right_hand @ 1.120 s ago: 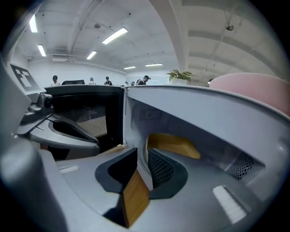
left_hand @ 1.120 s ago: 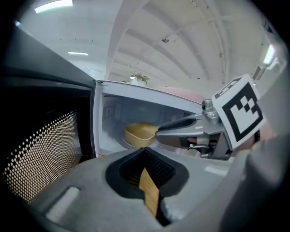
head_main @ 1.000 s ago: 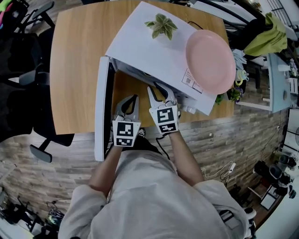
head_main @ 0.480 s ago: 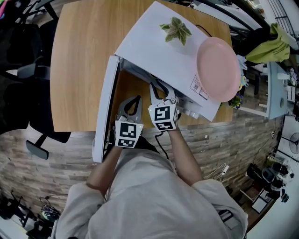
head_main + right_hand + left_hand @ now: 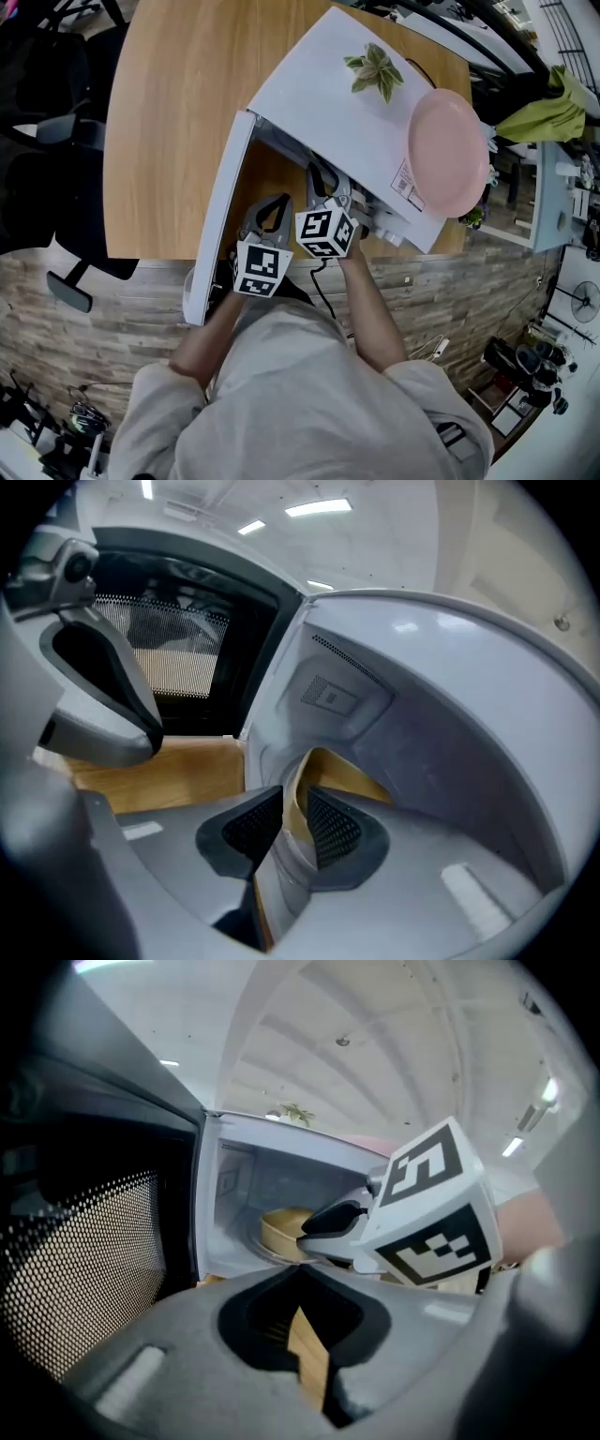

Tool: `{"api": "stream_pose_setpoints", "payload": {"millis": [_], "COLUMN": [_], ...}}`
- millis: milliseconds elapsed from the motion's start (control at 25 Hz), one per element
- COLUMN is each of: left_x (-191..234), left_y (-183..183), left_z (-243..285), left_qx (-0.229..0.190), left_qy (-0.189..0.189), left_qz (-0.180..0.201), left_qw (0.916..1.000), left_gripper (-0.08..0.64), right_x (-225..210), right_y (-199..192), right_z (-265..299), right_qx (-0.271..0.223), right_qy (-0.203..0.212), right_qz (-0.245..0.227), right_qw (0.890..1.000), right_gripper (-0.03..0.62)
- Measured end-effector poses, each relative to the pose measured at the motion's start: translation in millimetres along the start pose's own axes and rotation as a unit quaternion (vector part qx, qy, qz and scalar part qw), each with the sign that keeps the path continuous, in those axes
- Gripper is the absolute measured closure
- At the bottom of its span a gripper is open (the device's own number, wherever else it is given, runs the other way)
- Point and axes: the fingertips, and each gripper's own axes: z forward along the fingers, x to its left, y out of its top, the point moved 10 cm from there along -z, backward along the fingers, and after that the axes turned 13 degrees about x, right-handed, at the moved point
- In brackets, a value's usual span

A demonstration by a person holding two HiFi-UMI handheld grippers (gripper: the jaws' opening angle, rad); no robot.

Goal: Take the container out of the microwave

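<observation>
A white microwave (image 5: pixel 347 122) stands on the wooden table (image 5: pixel 169 122) with its door (image 5: pixel 217 225) swung open to the left. Inside, on the turntable, sits a shallow tan container (image 5: pixel 281 1232). My right gripper (image 5: pixel 323 178) reaches into the cavity. In the right gripper view its jaws (image 5: pixel 295 803) are opening and straddle the container's near rim (image 5: pixel 337 775), which stands between the pads. My left gripper (image 5: pixel 277 200) hovers over the table just in front of the cavity, beside the door. Its fingertips (image 5: pixel 302 1269) meet and hold nothing.
On the microwave's top lie a pink plate (image 5: pixel 448 152) and a small leafy plant (image 5: pixel 375 70). The open door's mesh window (image 5: pixel 84 1269) stands close on the left of my left gripper. Black office chairs (image 5: pixel 56 141) stand beyond the table's left edge.
My right gripper has rolled and pushed a little deeper and lower into the microwave. The left gripper has kept its place by the door.
</observation>
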Motion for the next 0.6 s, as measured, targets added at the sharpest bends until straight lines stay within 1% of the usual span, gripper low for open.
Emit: {"api": "stream_pose_setpoints", "payload": {"millis": [200, 480, 600], "left_x": [4, 9, 9], "left_y": [-1, -2, -2], "left_z": [-1, -1, -2], "left_qx": [-0.001, -0.001, 0.000], "left_qy": [0.003, 0.007, 0.007], "left_qz": [-0.010, -0.016, -0.018], "left_qw": [0.9999, 0.9999, 0.9998], "left_gripper": [0.558, 0.558, 0.558], "right_x": [3, 1, 0], "right_y": [1, 5, 6], "right_z": [9, 25, 29], "right_qx": [0.023, 0.058, 0.064], "right_qy": [-0.018, -0.021, -0.021], "right_qz": [-0.049, -0.110, -0.124], "right_qw": [0.998, 0.992, 0.990], "right_gripper": [0.485, 0.465, 0.468]}}
